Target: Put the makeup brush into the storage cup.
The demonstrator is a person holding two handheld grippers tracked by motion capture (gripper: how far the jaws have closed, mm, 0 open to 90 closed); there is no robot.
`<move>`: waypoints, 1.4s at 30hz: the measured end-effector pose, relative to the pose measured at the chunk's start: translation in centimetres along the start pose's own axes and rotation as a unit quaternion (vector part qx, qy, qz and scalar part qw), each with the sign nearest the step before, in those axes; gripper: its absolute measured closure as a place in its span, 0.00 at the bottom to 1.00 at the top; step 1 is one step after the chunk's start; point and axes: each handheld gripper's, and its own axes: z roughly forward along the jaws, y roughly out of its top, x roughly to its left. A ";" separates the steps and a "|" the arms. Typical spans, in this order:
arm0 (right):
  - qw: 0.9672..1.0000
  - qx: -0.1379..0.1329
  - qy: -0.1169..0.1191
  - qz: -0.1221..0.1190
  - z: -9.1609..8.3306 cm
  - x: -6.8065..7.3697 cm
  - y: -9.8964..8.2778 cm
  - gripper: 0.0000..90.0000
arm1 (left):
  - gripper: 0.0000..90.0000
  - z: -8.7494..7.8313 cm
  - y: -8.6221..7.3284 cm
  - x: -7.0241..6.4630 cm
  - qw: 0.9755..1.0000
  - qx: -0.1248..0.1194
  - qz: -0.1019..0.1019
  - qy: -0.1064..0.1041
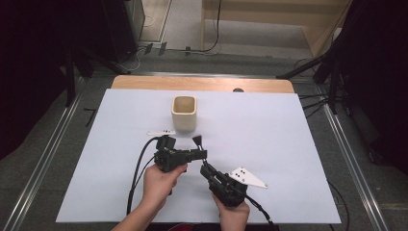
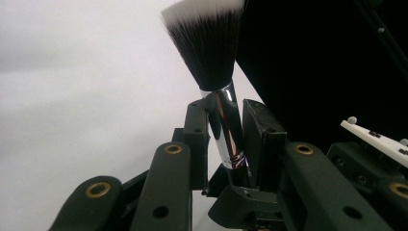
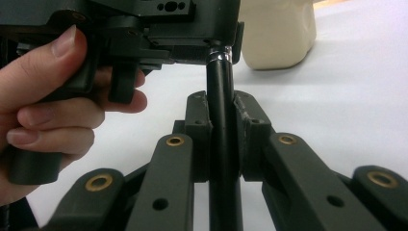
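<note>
Both hands enter the high view at six o'clock, each carrying a tool. The right tool [image 1: 206, 167] is clamped tight on the black handle of a makeup brush [image 1: 197, 140]; in the right gripper view its pads squeeze that handle from both sides. The left tool [image 1: 202, 154] comes in from nine o'clock and crosses the brush higher up, its jaws drawn in around the shiny metal ferrule [image 2: 225, 129]; in the left gripper view the pads look pressed on it, or all but.

Two grips on one thin stick read as a handover, I judge: the right tool steadies the lower handle while the left takes the ferrule end, so the brush cannot swing or drop between them.

In the high view the brush hangs above the white sheet [image 1: 269, 125] on the desk, near its middle, with the beige cup [image 1: 184, 113] at about eleven o'clock of it and close by. Its long axis runs from the right tool at five o'clock up towards eleven o'clock, the bristle head [image 2: 207, 38] leading towards the cup, which suits dropping it in handle-down or head-down after a turn; which one I cannot tell. A small white strip [image 1: 161, 132] lies flat at nine o'clock of the cup.
</note>
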 end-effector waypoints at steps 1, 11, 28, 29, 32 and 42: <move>1.000 0.002 0.001 0.000 0.0 0.0 0.0 0.88 | 0.82 0.0 0.0 0.0 1.000 0.000 -0.002 -0.001; 1.000 0.013 -0.010 -0.018 0.1 0.0 0.1 0.72 | 0.87 -0.3 0.1 0.3 1.000 0.004 -0.016 -0.020; 0.992 0.118 0.033 -0.028 1.7 0.0 2.6 0.27 | 0.87 -1.2 1.0 0.3 0.998 0.042 0.038 0.018; 0.992 0.118 0.033 -0.028 1.7 0.0 2.6 0.27 | 0.87 -1.2 1.0 0.3 0.998 0.042 0.038 0.018; 0.988 0.148 0.036 -0.031 2.3 0.2 2.9 0.27 | 0.87 -1.5 1.2 0.5 0.997 0.055 0.049 0.022; 0.977 0.193 0.072 -0.059 2.5 -0.1 4.3 0.28 | 0.87 -2.0 1.6 0.4 0.993 0.076 0.083 0.019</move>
